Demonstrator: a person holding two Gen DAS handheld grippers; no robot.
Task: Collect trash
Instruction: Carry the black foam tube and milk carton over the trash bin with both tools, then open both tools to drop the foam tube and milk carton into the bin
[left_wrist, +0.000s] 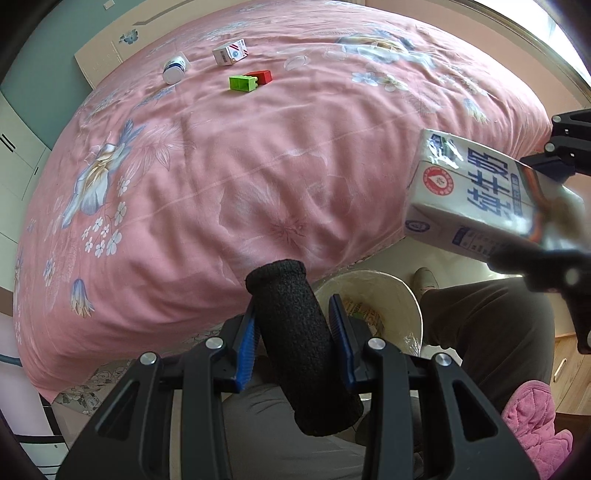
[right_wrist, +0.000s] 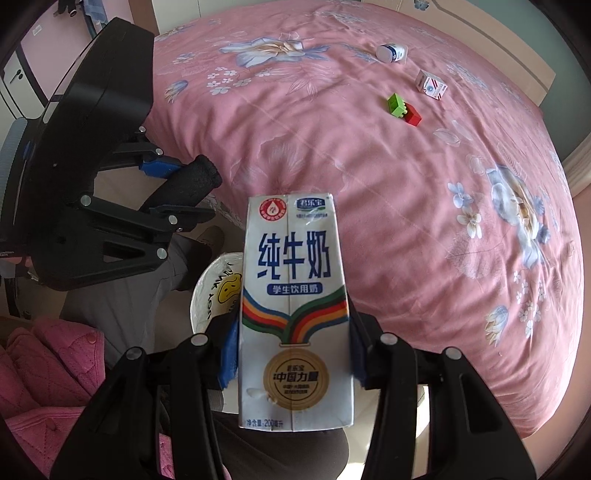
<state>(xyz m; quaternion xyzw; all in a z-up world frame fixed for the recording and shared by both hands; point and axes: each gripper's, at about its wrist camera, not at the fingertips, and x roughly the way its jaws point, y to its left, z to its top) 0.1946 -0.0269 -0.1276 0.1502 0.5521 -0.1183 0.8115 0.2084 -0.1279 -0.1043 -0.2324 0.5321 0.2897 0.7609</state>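
My left gripper (left_wrist: 295, 325) is shut on a black foam tube (left_wrist: 299, 343) and holds it above a white trash bin (left_wrist: 402, 295) beside the bed. My right gripper (right_wrist: 293, 332) is shut on a white and blue milk carton (right_wrist: 293, 295) and holds it over the same bin (right_wrist: 207, 295). The carton also shows in the left wrist view (left_wrist: 476, 195), and the tube in the right wrist view (right_wrist: 188, 184). On the bed lie a white bottle (left_wrist: 176, 68), a small white box (left_wrist: 229, 52), a green block (left_wrist: 242, 82) and a red block (left_wrist: 263, 76).
The pink flowered bedspread (left_wrist: 221, 177) fills most of both views. A person's legs in dark trousers (left_wrist: 491, 325) are beside the bin. A pink quilted slipper (left_wrist: 535, 428) is on the floor. A wooden headboard (right_wrist: 532, 59) is at the far side.
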